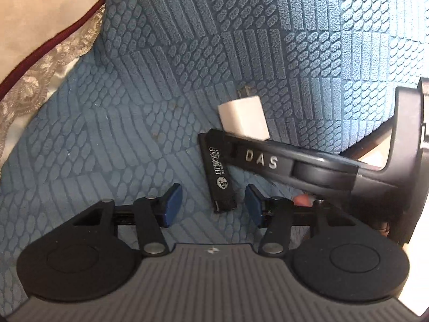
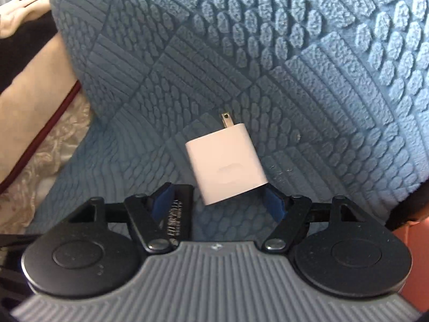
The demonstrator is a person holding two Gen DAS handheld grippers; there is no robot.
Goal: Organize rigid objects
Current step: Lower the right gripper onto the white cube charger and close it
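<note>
A white plug-in charger (image 2: 226,161) with metal prongs lies on the blue textured cushion (image 2: 268,67). A black stick-shaped object with white print (image 1: 218,171) lies just left of it. In the left wrist view my open left gripper (image 1: 211,206) straddles the near end of the black stick, and the charger (image 1: 242,119) lies beyond it. My right gripper (image 2: 218,205) is open just short of the charger's near end; the black stick (image 2: 178,217) lies against its left finger. The right gripper's body, marked DAS (image 1: 295,165), reaches in from the right in the left wrist view.
A cream cushion with dark red piping and lace trim (image 1: 40,53) lies to the left of the blue cushion. The blue cushion's edge drops off at the right (image 1: 375,134).
</note>
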